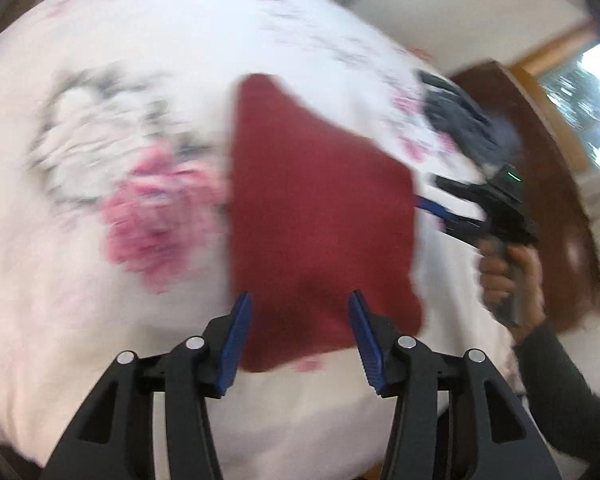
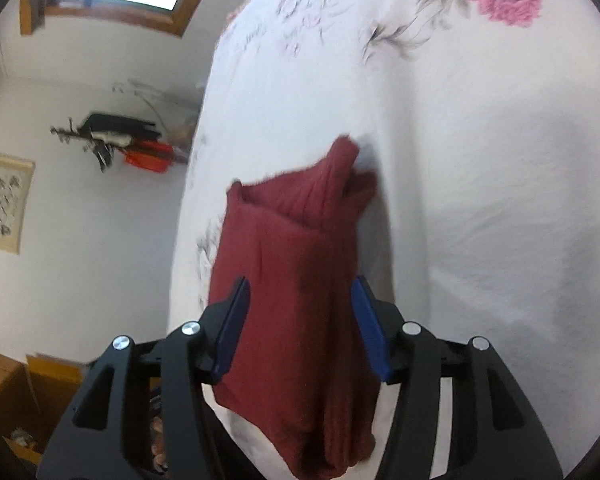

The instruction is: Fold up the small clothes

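Observation:
A dark red small garment (image 1: 316, 216) lies folded on the white flowered bedsheet (image 1: 100, 320). My left gripper (image 1: 300, 320) hovers open over its near edge, and the cloth shows in the gap between the blue pads (image 1: 236, 340). In the right wrist view the same red garment (image 2: 300, 280) lies in thick folds with a bunched end farthest from the camera. My right gripper (image 2: 300, 312) is open, one finger on each side of the garment, and neither pad presses the cloth. From the left wrist view, the right gripper (image 1: 440, 208) sits at the garment's right edge, held by a hand (image 1: 504, 272).
A pile of dark clothes (image 1: 456, 120) lies on the sheet beyond the right gripper. A brown wooden headboard (image 1: 548, 184) borders the bed, with a window (image 1: 588, 96) behind. The bed edge (image 2: 196, 184) drops off left of the garment toward a wall and cardboard boxes (image 2: 16, 392).

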The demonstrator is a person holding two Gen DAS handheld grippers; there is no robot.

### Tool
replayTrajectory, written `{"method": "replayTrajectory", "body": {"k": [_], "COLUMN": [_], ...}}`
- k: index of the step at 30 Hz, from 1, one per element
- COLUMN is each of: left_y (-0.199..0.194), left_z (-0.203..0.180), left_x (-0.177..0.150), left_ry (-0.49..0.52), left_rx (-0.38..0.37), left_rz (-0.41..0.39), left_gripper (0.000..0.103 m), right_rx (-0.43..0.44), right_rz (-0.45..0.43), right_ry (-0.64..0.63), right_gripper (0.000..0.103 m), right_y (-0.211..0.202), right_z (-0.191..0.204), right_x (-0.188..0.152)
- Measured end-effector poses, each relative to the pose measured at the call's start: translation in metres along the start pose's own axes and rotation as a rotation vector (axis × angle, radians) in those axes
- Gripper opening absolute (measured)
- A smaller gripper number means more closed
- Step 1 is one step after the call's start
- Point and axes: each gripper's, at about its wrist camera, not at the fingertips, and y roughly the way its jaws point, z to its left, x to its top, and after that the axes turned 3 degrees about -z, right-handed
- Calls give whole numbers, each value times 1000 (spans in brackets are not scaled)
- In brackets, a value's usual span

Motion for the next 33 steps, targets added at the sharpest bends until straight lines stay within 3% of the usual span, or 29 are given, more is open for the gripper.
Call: {"method": "replayTrajectory", "body": {"k": [1, 2, 3, 4, 5, 7, 10, 13, 15, 19, 22, 24, 26, 27, 30, 33], "left_y": [8, 22, 33, 45, 52, 77, 93, 81, 53, 23, 47, 81, 117, 124, 101, 65], "left_z": [-11, -22, -24, -23, -15, -4, 2, -12, -19, -9, 5, 15, 30, 32, 17, -4], "left_x": [1, 5, 5, 4, -1, -9, -19, -12, 4, 75, 124, 140, 142, 140, 139, 134], "left_ry": [38, 61, 66, 62, 61, 41, 32, 44, 46, 32, 26, 4, 1, 9, 49, 96], "left_rx": [-14, -24, -42, -48, -36, -23, -10, -35, -105, -138, -94, -47, 33, 51, 59, -2], "left_rz": [5, 19, 45, 74, 99, 157, 179, 207, 163, 26, 0, 53, 127, 137, 91, 18], "left_gripper": [50, 50, 50, 50, 50, 49, 49, 49, 50, 55, 55, 54, 52, 52, 52, 54], "right_rx": [-25, -44, -47, -61, -75, -78, -225, -170, -138, -78, -70, -100, -202, -222, -194, -131], "right_rz": [17, 34, 49, 50, 30, -9, 10, -5, -50, -142, -105, -33, 32, 37, 10, 31], "right_ry": [1, 1, -1, -22, -54, -100, -110, -68, -64, -34, -106, -111, -105, -118, -176, -261], "right_gripper": [53, 47, 36, 16, 15, 14, 15, 21, 25, 25, 22, 19, 0, 0, 7, 8], "right_y": [7, 15, 21, 24, 25, 25, 49, 43, 21, -16, -16, 8, 33, 35, 8, -11], "right_z": [-1, -3, -3, 2, 15, 31, 9, -3, -2, -4, 4, 4, -9, -11, 9, 38], "right_x": [-2, -3, -4, -3, 1, 4, 8, 10, 9, 14, 15, 17, 18, 17, 9, -16]}}
